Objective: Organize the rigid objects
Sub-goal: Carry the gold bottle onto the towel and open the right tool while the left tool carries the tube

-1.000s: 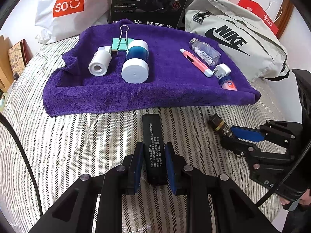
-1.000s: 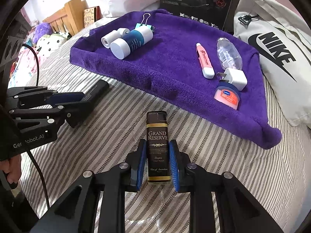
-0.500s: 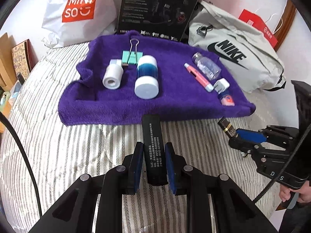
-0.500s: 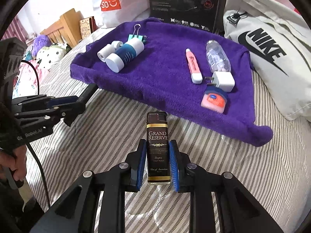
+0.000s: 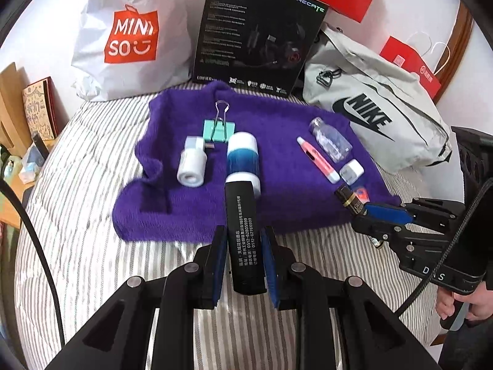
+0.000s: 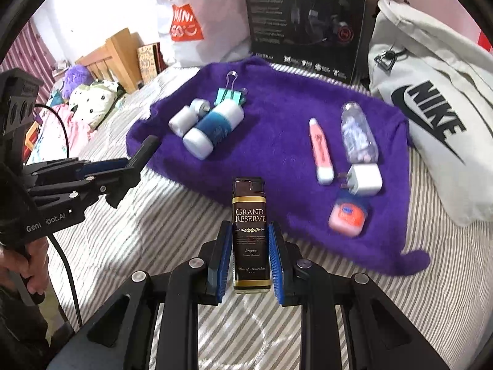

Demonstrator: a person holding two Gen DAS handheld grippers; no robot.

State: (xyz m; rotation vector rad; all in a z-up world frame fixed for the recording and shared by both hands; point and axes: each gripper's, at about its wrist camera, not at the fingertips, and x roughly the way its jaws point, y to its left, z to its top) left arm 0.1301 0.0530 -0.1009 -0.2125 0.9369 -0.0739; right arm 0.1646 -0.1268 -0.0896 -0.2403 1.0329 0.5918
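Over the striped bed (image 5: pixel 77 215), the left claw (image 5: pixel 245 262) is clamping a stiff black lighter (image 5: pixel 245 231) mid-body; the right claw (image 6: pixel 250 259) is pinching a glossy (likely slippery) brown lighter (image 6: pixel 249 234).

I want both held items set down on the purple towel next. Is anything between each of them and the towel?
Nothing visible blocks either. The black lighter in the left gripper points at the blue-and-white bottle, so the bare towel beside it suits better. The Grand Reserve lighter in the right gripper faces open towel.
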